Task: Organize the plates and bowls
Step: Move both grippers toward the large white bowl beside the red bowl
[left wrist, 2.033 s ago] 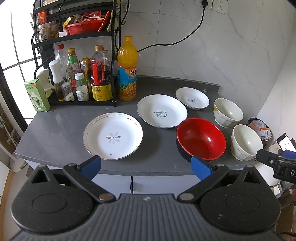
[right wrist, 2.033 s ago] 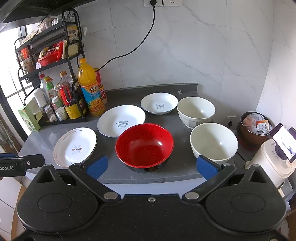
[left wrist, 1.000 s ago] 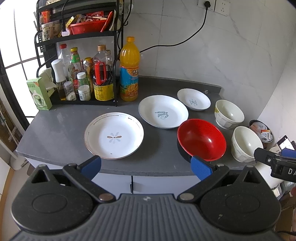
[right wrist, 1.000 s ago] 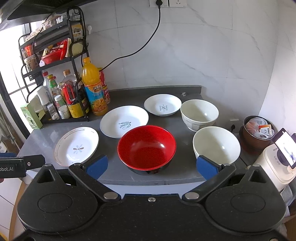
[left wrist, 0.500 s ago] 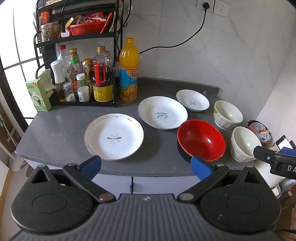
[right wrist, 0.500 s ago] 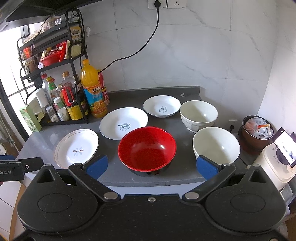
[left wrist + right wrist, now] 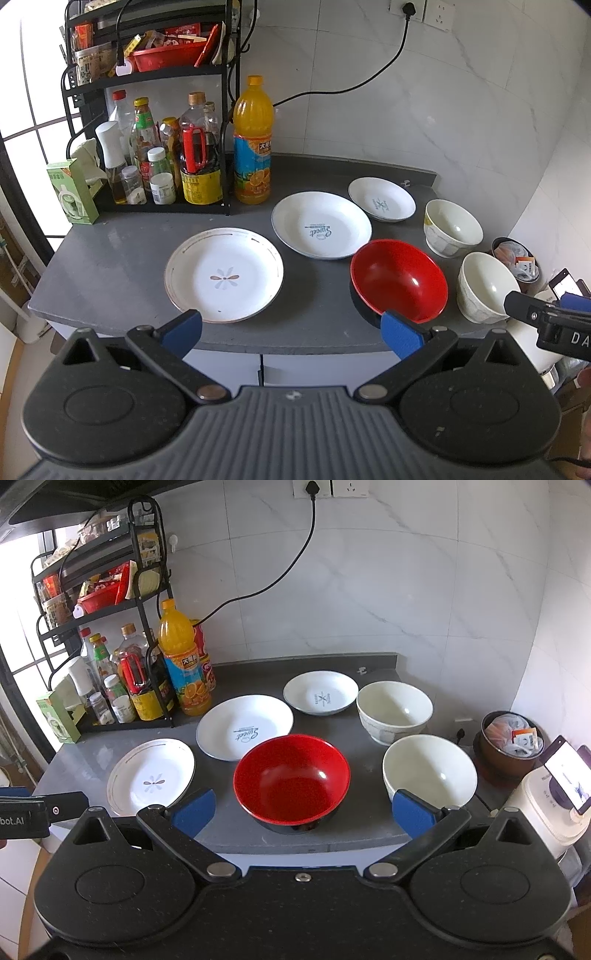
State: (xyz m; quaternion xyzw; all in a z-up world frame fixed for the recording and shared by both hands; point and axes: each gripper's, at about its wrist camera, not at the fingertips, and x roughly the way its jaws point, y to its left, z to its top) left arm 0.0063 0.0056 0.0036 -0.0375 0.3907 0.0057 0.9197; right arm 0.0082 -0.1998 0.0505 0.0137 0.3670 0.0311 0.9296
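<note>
While nothing is gripped: both tools are held back from the counter.
Left gripper [image 7: 291,332]: spread wide, flower plate [image 7: 224,274] ahead.
Right gripper [image 7: 302,808]: spread wide, red bowl [image 7: 291,782] framed ahead.

A dark grey counter [image 7: 229,834] holds three white plates and three bowls. From the red bowl [image 7: 291,781], the flower plate [image 7: 151,775] is at 9 o'clock, the big plate [image 7: 243,725] at 11, the small plate [image 7: 320,697] at 12, two white bowls [image 7: 430,770] at 2 and 3. A juice bottle [image 7: 183,664] and black rack [image 7: 147,686] stand at 10.
</note>
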